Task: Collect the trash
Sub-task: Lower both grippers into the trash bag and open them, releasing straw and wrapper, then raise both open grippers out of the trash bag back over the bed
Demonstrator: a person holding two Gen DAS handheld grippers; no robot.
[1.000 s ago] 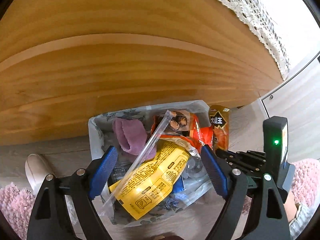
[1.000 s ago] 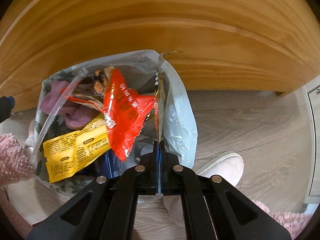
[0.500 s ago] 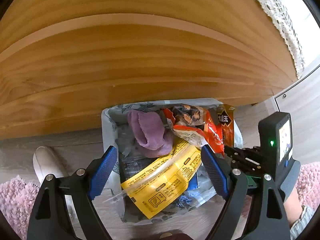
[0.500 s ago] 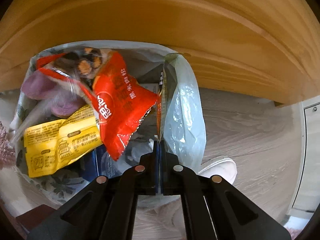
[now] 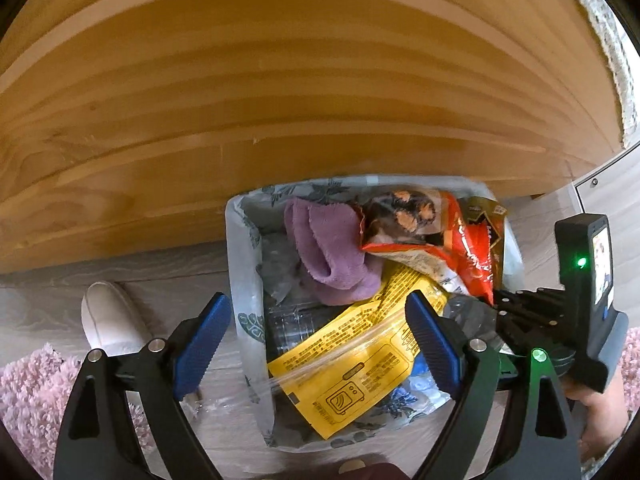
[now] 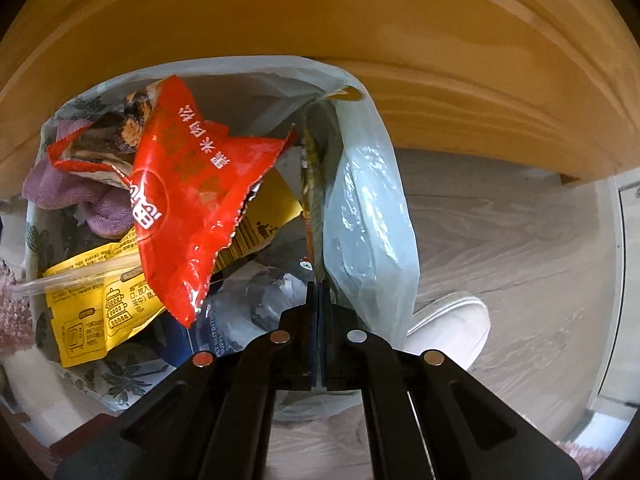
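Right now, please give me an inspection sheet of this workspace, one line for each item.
Surface: grey wood-pattern floor; a wooden furniture panel stands behind the bin.
Job's things: trash bin with a floral liner, heaped with a red snack wrapper, a yellow packet, a purple cloth.
Clutter: a clear plastic sleeve lies across the yellow packet.
Grippers: left gripper open above the bin; right gripper shut on a thin gold wrapper standing edge-on inside the liner.
Cables: nothing seen.
Surroundings: white shoe, pink rug.
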